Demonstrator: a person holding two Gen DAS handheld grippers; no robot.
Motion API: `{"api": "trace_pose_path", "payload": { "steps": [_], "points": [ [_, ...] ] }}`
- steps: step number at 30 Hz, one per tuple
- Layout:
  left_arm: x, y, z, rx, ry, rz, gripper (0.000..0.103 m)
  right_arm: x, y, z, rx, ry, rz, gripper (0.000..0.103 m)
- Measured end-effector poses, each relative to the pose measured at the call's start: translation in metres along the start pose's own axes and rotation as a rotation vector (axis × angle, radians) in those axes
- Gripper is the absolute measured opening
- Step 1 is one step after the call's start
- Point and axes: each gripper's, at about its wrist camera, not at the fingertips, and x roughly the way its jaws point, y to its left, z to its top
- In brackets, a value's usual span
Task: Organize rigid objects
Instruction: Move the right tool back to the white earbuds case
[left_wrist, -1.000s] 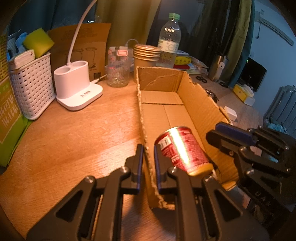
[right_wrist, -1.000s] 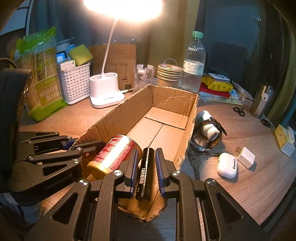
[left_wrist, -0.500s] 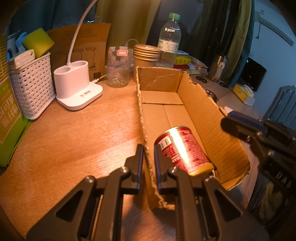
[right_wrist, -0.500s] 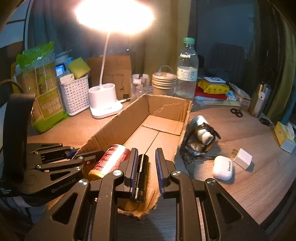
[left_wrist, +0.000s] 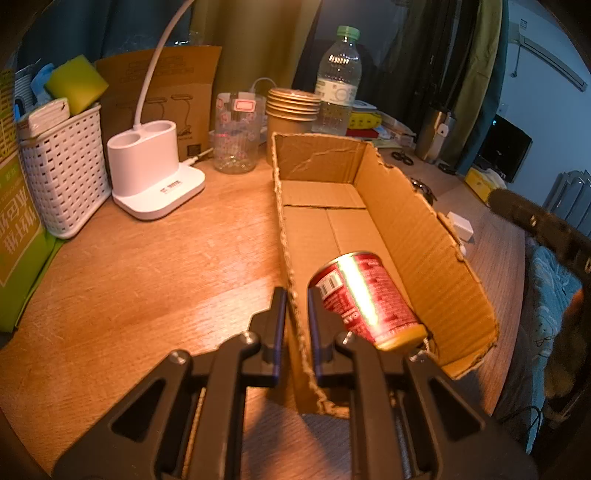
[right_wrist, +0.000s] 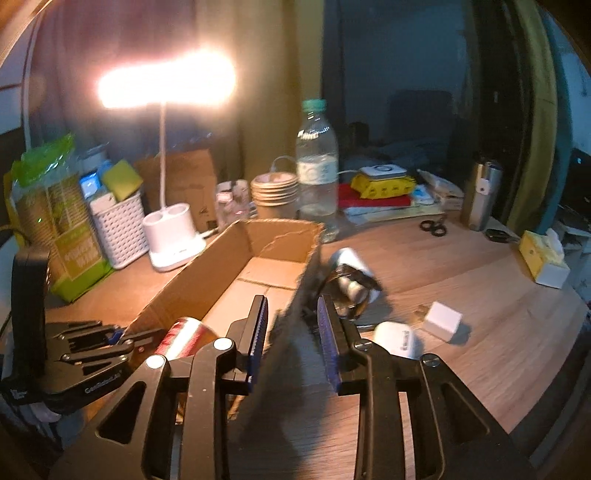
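With the cardboard box (left_wrist: 424, 236) wall pinched by the closed left gripper (left_wrist: 295, 325) and the empty right gripper (right_wrist: 291, 332) opening, the stiff, probably slick white earbud case (right_wrist: 397, 338) is best clamped across its flat sides

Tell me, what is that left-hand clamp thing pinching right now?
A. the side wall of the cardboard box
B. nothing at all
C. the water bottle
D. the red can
A: the left gripper has the thin torn side wall of the cardboard box between its closed fingers, while the red can lies loose inside the box beside them.
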Motion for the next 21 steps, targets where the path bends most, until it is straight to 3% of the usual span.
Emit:
{"api": "trace_pose_path", "payload": {
  "steps": [5, 9, 21],
  "points": [
    [0.000, 0.000, 0.000, 0.000, 0.000, 0.000, 0.013, -0.006, -0.022, 0.004, 0.036, -0.020, -0.041, 0.031],
    [0.000, 0.000, 0.000, 0.000, 0.000, 0.000, 0.013, -0.007, -0.039, 0.002, 0.066, -0.022, -0.075, 0.041],
    [0.000, 0.000, 0.000, 0.001, -0.001, 0.001, 0.013, 0.008, -0.075, -0.007, 0.147, 0.013, -0.134, 0.042]
  ]
}}
